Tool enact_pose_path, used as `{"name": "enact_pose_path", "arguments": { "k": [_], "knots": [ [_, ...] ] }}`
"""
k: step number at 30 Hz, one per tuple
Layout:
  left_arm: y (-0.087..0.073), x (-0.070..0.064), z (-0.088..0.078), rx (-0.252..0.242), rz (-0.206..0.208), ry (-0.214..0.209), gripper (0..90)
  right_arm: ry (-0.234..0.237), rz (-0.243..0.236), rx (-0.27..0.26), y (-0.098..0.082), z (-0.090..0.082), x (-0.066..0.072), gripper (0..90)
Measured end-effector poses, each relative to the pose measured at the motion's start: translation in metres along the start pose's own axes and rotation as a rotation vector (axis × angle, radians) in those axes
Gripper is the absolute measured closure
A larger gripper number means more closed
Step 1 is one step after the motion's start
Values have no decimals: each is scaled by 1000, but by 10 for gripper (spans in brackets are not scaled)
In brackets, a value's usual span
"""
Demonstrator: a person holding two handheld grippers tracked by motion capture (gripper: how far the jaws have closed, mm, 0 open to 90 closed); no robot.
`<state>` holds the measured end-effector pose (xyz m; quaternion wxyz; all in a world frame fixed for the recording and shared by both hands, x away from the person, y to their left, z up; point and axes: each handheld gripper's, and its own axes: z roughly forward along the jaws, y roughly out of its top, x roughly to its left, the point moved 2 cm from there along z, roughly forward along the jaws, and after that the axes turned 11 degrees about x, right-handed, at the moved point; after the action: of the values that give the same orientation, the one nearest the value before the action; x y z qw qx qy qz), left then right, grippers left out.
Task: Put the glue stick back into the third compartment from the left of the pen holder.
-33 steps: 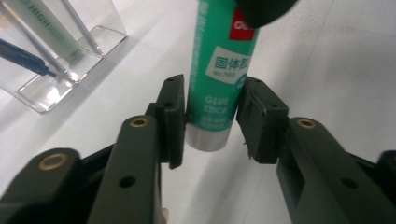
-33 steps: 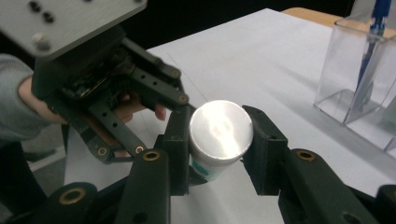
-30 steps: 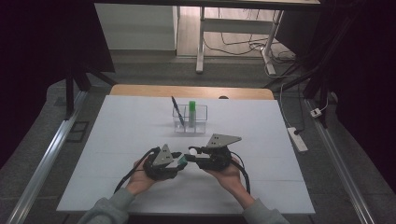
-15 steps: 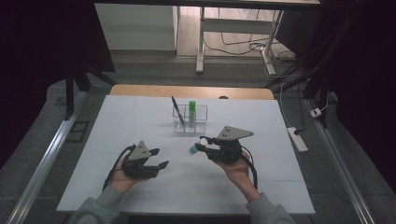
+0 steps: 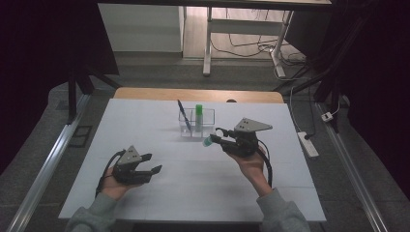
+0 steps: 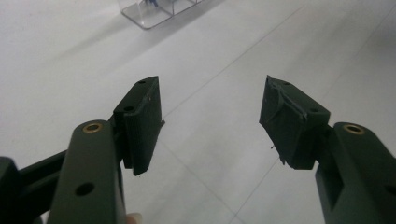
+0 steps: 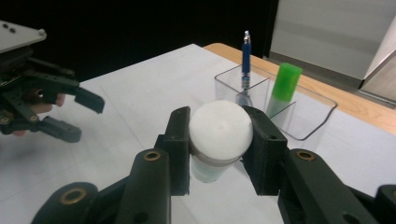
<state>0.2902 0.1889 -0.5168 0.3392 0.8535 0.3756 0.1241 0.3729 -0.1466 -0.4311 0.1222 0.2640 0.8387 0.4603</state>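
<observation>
Your left gripper [image 5: 150, 169] is low over the left part of the white table [image 5: 145, 121], held in your left hand [image 5: 113, 183]. Its fingers [image 6: 140, 123] are apart and have just been opening; between them you see only the bare table surface, so they hold nothing. In the left gripper view, a corner of the clear organizer [image 6: 154, 11] appears far ahead at the top edge.

Near the middle of the table, toward the far edge, stands the clear organizer [image 5: 209, 116] with its compartments. A blue pen [image 5: 183, 113] leans in the left compartment, and a green marker [image 5: 198, 116] stands upright in the one beside it.

Just to the right of the organizer and a little nearer to you, your right gripper [image 5: 215, 137] is lifted above the table. Its fingers [image 7: 180, 140] are closed on a small round object with a white top and a pale green body [image 7: 219, 140], one pad pressing on each side. In the high view this object [image 5: 207, 142] shows as a green spot at the fingertips, near the organizer but not touching it.
</observation>
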Motion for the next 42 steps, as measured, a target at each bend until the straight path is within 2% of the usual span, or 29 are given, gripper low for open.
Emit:
{"name": "enact_pose_path", "arguments": {
  "k": [11,17,19,25,30,35,39,42],
  "knots": [
    [-17,9,-5,13,-36,21,371,-47,12,2,17,6,-17,639],
    [-25,15,-8,22,-50,34,358,-74,44,-1,31,14,-31,639],
    [-27,18,-8,24,-63,38,347,-66,77,-5,35,18,-36,639],
    [-28,21,-9,22,-75,41,338,-119,97,20,46,35,-53,639],
    [-29,21,-7,33,-71,41,333,-135,117,45,51,50,-66,638],
    [-29,21,-7,37,-73,41,329,-135,116,71,52,60,-69,636],
    [-29,20,-6,40,-73,44,326,-128,97,103,48,67,-68,628],
    [-29,20,-6,41,-72,45,322,-136,99,92,46,65,-68,553]
  ]
}}
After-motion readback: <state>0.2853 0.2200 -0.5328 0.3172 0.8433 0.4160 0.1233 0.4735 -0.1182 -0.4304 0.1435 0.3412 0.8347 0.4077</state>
